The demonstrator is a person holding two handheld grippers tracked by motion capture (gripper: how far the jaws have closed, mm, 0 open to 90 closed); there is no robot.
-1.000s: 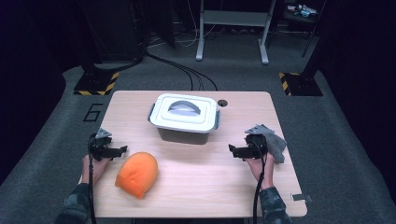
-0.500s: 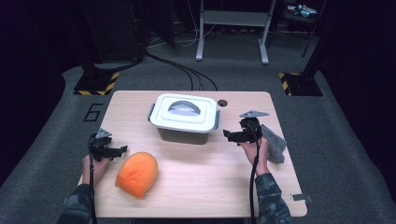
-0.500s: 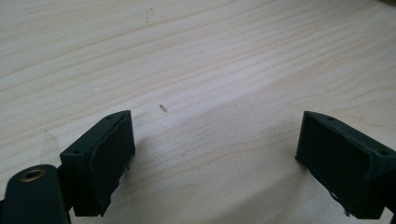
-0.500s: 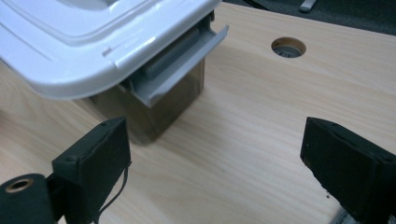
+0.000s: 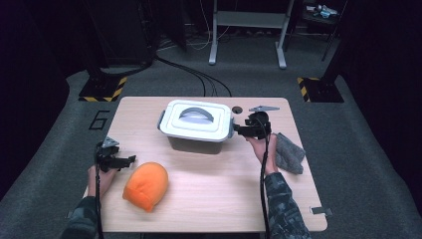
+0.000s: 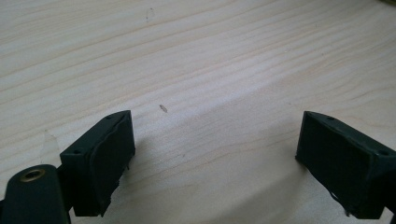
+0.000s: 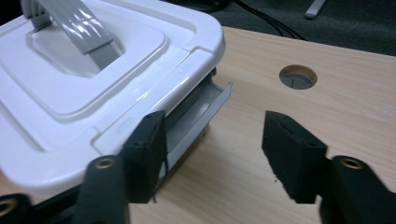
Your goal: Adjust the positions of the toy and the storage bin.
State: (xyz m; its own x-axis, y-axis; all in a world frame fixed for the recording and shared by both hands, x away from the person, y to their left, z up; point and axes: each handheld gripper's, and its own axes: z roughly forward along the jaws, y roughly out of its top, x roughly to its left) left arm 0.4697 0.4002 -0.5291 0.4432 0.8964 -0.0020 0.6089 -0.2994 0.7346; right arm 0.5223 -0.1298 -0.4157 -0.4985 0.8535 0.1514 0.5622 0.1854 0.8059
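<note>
The right gripper [image 7: 212, 154] is held open, its jaws lined up on the box [image 7: 88, 79] side latch [image 7: 198, 116] just ahead.

Pale wooden table [image 5: 209, 199], lidded white box [image 5: 196, 124], orange cushion [image 5: 146, 185], grey cloth [image 5: 289, 153]

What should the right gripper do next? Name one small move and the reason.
Probably ease the right gripper a little further toward the box so its jaws straddle the grey latch, then close. The jaws stand open just short of the latch, and the lid is still on.
</note>
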